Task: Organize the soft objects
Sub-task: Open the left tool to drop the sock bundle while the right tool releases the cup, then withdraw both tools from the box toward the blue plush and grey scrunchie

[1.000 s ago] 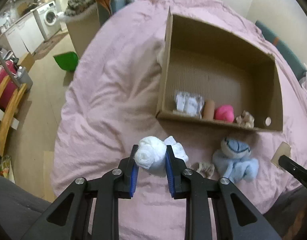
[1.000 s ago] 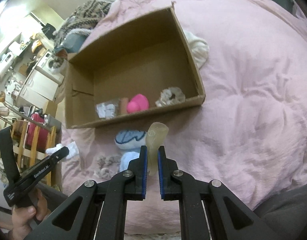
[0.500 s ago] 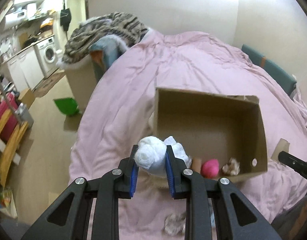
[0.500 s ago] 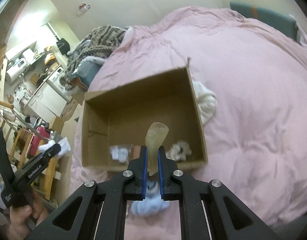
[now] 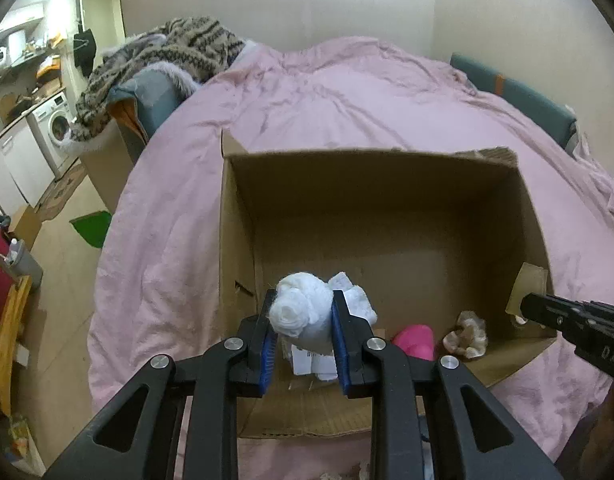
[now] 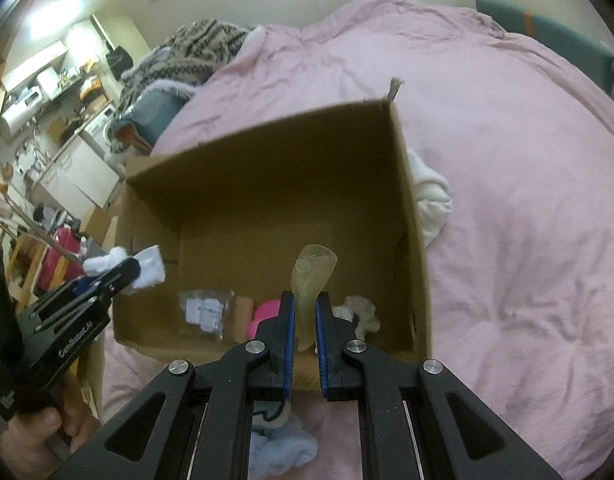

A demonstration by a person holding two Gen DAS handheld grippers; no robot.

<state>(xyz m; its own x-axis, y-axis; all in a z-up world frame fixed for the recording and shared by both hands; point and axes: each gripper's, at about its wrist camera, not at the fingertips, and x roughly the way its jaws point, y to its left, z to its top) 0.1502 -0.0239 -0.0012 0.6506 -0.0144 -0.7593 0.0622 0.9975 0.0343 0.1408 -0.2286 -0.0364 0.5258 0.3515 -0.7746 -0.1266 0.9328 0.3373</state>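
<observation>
On the pink bedspread [image 5: 347,92] an open cardboard box [image 5: 387,208] is set, and both grippers are held over its near side. The left gripper [image 5: 301,330] is clenched on a rolled white sock [image 5: 303,312], which is carried above the near left part of the box. The right gripper [image 6: 304,328] is closed on a pale yellowish, translucent soft piece [image 6: 312,280], which stands up between the blue pads above the near edge of the box.

Several things are already seen lying along the near wall inside the box: a clear packet with white contents [image 6: 205,310], a tan roll [image 6: 243,316], a pink object [image 5: 415,340] and a fluffy cream scrunchie [image 5: 467,334]. The rest of the box floor is bare cardboard.

The task is judged to be partly done. Two items are in hand and not yet dropped, so their release into the box appears to be the step in progress. Left outside are a light blue plush toy [image 6: 283,444] on the bedspread just in front of the box and a white bundle of cloth [image 6: 431,200] touching the box's right wall from outside; small pale scraps at the bottom edge of the left wrist view cannot be identified. At least those two are judged to remain to be collected.
</observation>
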